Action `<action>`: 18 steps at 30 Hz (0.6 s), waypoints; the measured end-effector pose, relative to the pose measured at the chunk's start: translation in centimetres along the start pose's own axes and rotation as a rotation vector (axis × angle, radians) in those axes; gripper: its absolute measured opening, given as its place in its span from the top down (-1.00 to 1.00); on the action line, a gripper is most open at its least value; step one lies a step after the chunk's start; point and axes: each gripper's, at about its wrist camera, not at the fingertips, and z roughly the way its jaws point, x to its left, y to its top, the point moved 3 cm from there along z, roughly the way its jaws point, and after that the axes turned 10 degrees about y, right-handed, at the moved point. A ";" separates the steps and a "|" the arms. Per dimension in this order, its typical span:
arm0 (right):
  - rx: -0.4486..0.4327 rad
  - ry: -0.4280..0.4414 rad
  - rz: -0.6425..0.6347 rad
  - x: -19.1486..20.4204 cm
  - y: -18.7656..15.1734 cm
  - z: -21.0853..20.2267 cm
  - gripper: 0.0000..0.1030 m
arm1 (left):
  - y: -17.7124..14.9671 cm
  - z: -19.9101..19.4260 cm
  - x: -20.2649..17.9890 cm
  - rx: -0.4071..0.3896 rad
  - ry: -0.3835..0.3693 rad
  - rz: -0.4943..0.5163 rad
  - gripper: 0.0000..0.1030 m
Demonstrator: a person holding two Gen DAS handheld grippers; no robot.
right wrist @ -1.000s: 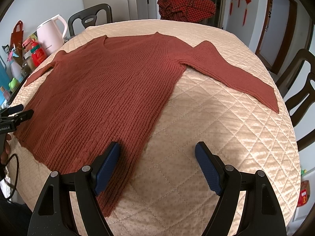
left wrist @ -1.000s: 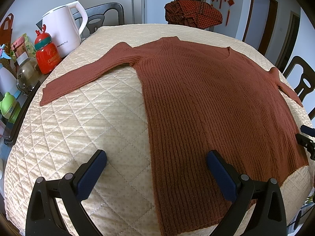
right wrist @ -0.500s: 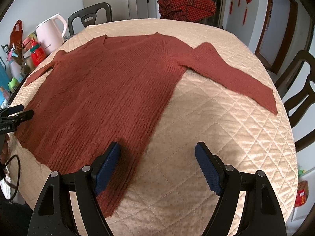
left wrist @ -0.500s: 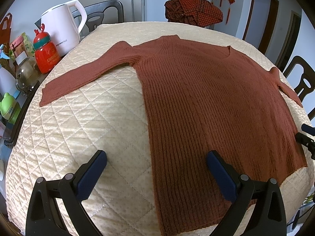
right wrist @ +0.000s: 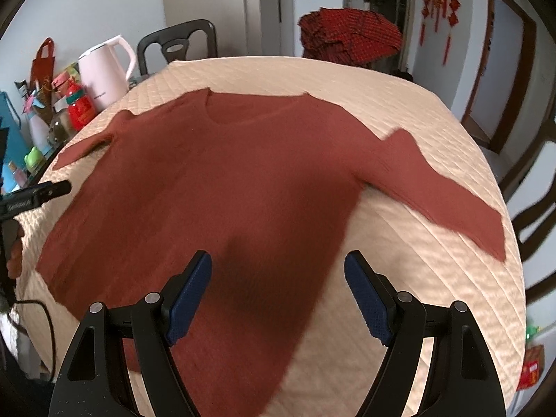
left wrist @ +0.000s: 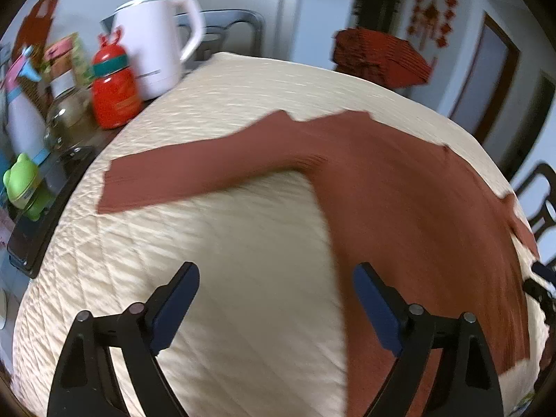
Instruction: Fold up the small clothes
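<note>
A rust-brown knit sweater lies flat and spread out on the quilted cream table cover, sleeves out to both sides. In the left wrist view the sweater fills the right half, its left sleeve stretching left. My left gripper is open and empty, above the cover beside the sweater's left side edge. My right gripper is open and empty, above the sweater's lower right body. The left gripper's tip also shows at the left edge of the right wrist view.
A white kettle, a red bottle, a jar and a green frog toy crowd the table's left edge. A red checked cloth pile sits beyond the far edge. Dark chairs stand around the table.
Both grippers have shifted: the left moved left and forward toward the left sleeve, the right moved left over the sweater body. Both views are motion-blurred. The sweater lies as before.
</note>
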 end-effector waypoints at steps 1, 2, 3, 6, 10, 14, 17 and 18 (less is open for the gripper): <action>0.000 0.004 -0.011 0.4 0.4 0.3 -0.53 | 0.3 0.5 0.7 0.004 0.013 -0.019 -0.69; 0.001 0.008 -0.021 0.6 0.7 0.7 -0.53 | 0.6 0.9 1.4 0.006 0.027 -0.036 -0.68; 0.000 0.012 -0.026 0.8 0.8 0.8 -0.53 | 0.8 1.3 1.9 0.010 0.046 -0.050 -0.67; 0.000 0.026 -0.046 1.4 1.7 1.6 -0.53 | 1.3 2.4 3.4 0.024 0.077 -0.099 -0.67; 0.003 0.037 -0.056 1.8 2.3 2.4 -0.53 | 2.3 3.5 5.2 0.034 0.066 -0.183 -0.67; 0.008 0.045 -0.062 2.0 2.7 2.9 -0.53 | 3.2 4.3 7.0 0.029 0.034 -0.302 -0.67; 0.012 0.044 -0.062 1.8 2.9 3.2 -0.53 | 3.9 5.0 7.9 0.021 0.041 -0.374 -0.67; 0.012 0.043 -0.059 1.7 2.9 3.2 -0.53 | 4.1 5.1 8.1 0.019 0.051 -0.388 -0.67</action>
